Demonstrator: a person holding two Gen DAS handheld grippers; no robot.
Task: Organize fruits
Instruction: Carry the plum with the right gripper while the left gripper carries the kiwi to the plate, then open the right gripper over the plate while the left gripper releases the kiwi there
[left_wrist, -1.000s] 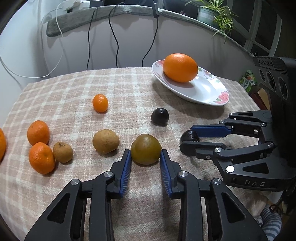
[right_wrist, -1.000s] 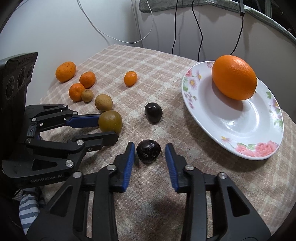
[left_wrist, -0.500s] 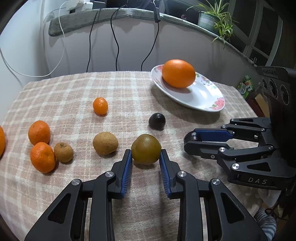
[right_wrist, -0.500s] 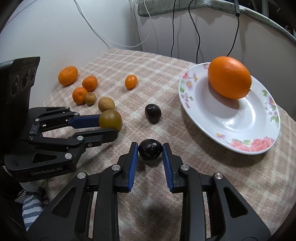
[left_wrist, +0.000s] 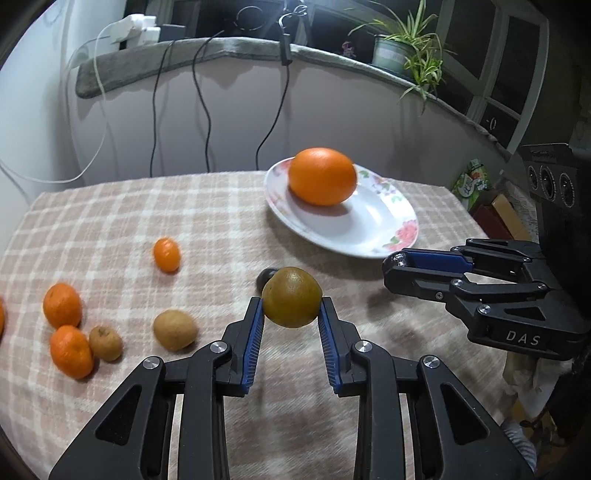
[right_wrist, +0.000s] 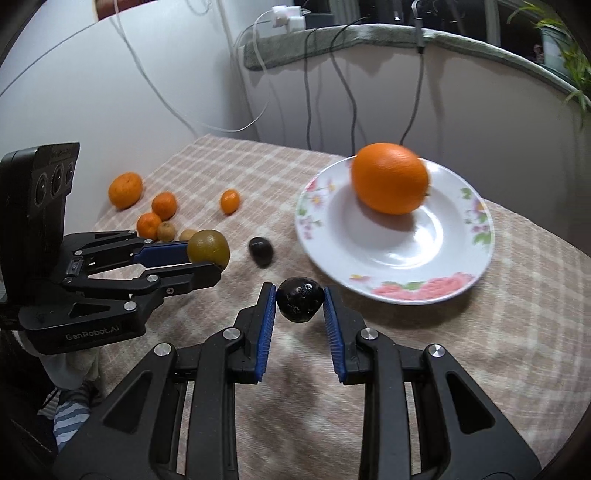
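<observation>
**Two round fruits pinched at their widest, both clear of the cloth**

The left tongs (left_wrist: 291, 308) are clenched on a greenish-brown fruit (left_wrist: 291, 296), pads meeting it at 9 and 3 o'clock across its widest part. It sits above the counter (left_wrist: 110, 229), with the plate (left_wrist: 373, 229) off at 1 o'clock. The right tongs (right_wrist: 300, 301) grip a small dark fruit (right_wrist: 300, 299) the same way, the plate's rim lying close at 1 o'clock.

Both fruits look light and firm, but round and smooth-skinned, so they could roll or squirt out if pinched off-centre; a hold across the middle, as here, seems safest. The dark one's wrinkled, glossy skin suggests softness, so gentle pressure is probably wise.

The large orange (left_wrist: 322, 175) already fills the plate's far side; the near, bare hollow appears the likeliest landing spot. A second dark fruit (right_wrist: 260, 251) waits on the cloth.
</observation>
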